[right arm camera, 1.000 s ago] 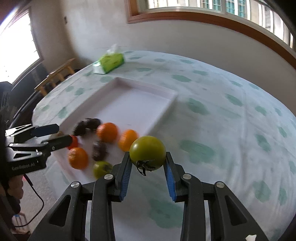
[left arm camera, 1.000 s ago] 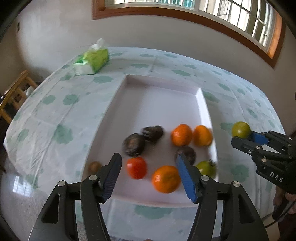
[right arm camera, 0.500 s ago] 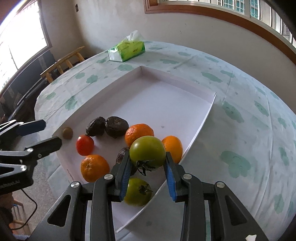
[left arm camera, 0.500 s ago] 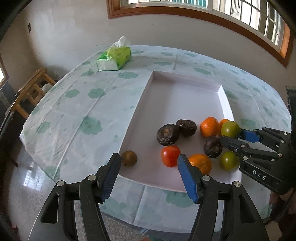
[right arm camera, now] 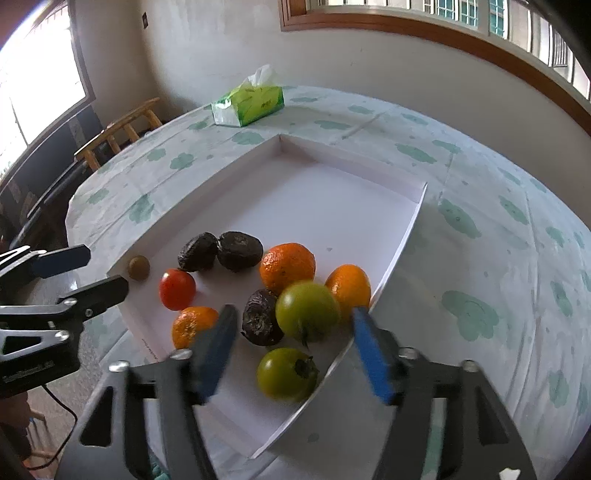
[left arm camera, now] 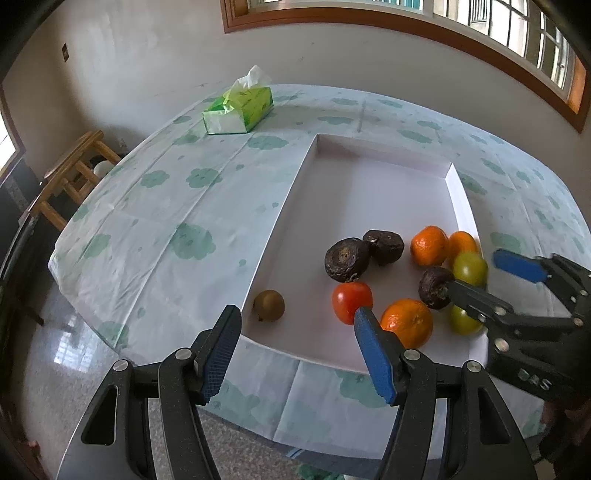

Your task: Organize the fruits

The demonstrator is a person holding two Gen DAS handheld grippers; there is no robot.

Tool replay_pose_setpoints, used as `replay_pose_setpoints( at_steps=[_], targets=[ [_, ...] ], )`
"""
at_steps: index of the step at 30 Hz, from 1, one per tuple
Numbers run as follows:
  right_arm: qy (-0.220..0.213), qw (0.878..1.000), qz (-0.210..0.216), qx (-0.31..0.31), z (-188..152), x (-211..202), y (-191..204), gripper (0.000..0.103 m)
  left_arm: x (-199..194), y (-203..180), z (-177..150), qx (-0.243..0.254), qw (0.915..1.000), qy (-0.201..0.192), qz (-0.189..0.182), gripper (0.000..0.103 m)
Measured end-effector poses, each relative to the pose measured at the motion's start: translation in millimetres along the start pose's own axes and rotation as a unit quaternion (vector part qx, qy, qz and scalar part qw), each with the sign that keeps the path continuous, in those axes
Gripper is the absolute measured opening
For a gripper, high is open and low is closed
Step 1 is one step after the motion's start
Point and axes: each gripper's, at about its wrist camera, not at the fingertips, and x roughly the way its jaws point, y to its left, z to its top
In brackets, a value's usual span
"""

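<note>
Where the floor [left arm camera: 48,369] shows at far left, polished grey stone, glossy with window glare. Above it a wooden chair [left arm camera: 70,173] pushed near the table edge, against a plain pale wall [left arm camera: 147,55]. Round table covered by a white tablecloth [left arm camera: 177,206] printed with green cloud shapes, creased along fold lines. Near the far edge, a green tissue box [left arm camera: 240,109], one tissue sticking up. Along the top, a brown wooden window frame [left arm camera: 406,27], curving rightward.

Middle of the cloth: a shallow white tray [left arm camera: 369,192], far half bare, fruit bunched at the near end. Left corner, a brown kiwi [left arm camera: 269,304], alone. Then a red tomato [left arm camera: 351,301], two dark wrinkled fruits [left arm camera: 347,259] touching each other behind it, an orange [left arm camera: 407,322] in front, a second orange [left arm camera: 428,245] and a third [left arm camera: 461,243] by the right wall, another dark fruit [left arm camera: 436,282] between.

Left gripper [left arm camera: 299,356] spread wide, holding nothing, poised above the tray's near edge.

Right gripper [right arm camera: 291,345] likewise parted, blurred, fingers clear of a green tomato [right arm camera: 307,311], itself blurred, just over the dark fruit and beside an orange; resting or in mid-air, cannot tell. Second green tomato [right arm camera: 287,373] lying in the tray's near right corner.
</note>
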Motion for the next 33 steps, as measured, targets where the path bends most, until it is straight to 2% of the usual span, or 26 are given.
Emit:
replay_pose_setpoints(
  at_steps=[3, 7, 13, 19, 33],
  targets=[
    [-0.008, 1.0, -0.002, 0.003, -3, -11, 1, 0.072, -1, 0, 0, -0.002, 1.0, 0.0, 0.002, 0.065],
    [-0.007, 1.0, -0.007, 0.013, -12, -20, 1, 0.088, -1, -1, 0, -0.001, 1.0, 0.0, 0.004, 0.065],
    [0.018, 0.999, -0.017, 0.032, -30, -23, 2, 0.096, -2, -1, -1, -0.003, 1.0, 0.0, 0.003, 0.065],
    [0.039, 0.998, -0.028, 0.026, -45, -19, 6, 0.099, -4, -7, -5, 0.007, 1.0, 0.002, -0.001, 0.065],
    [0.046, 0.998, -0.035, 0.028, -50, -20, 7, 0.1, -7, -18, -8, 0.015, 0.9999, 0.004, -0.002, 0.065]
  ],
)
